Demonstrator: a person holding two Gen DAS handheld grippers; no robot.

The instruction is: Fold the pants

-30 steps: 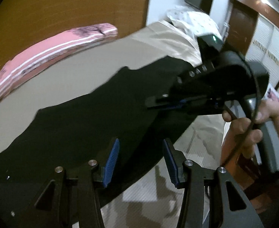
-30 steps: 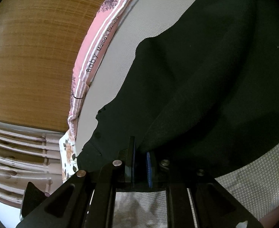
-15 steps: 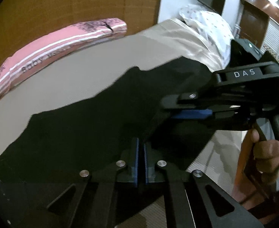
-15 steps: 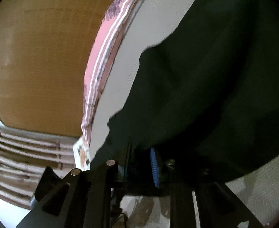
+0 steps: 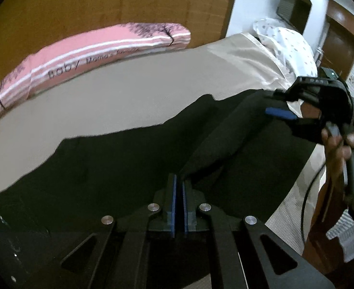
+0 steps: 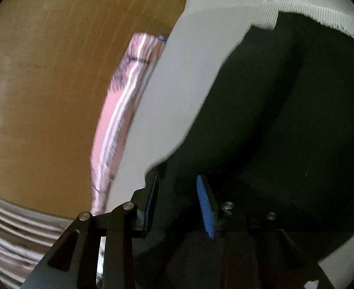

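Black pants [image 5: 119,166] lie spread on a beige bed sheet [image 5: 119,103]. My left gripper [image 5: 178,180] is shut on a raised fold of the pants at their near edge. The fold runs as a ridge from my left jaws up to the right gripper [image 5: 279,114], which shows in the left wrist view at the right. In the right wrist view the pants [image 6: 285,125] fill the right side, and my right gripper [image 6: 177,187] has its jaws parted over the black cloth. The cloth lies loose between them.
A pink striped pillow [image 5: 85,57] lies along the far edge of the bed against a brown wooden headboard [image 5: 104,4]. It also shows in the right wrist view [image 6: 119,120]. A white dotted pillow [image 5: 288,43] sits at the bed's far right corner.
My left gripper closed onto the pants edge and lifted a fold. My right gripper, shut on the pants a second ago, has opened. Both views shifted upward.
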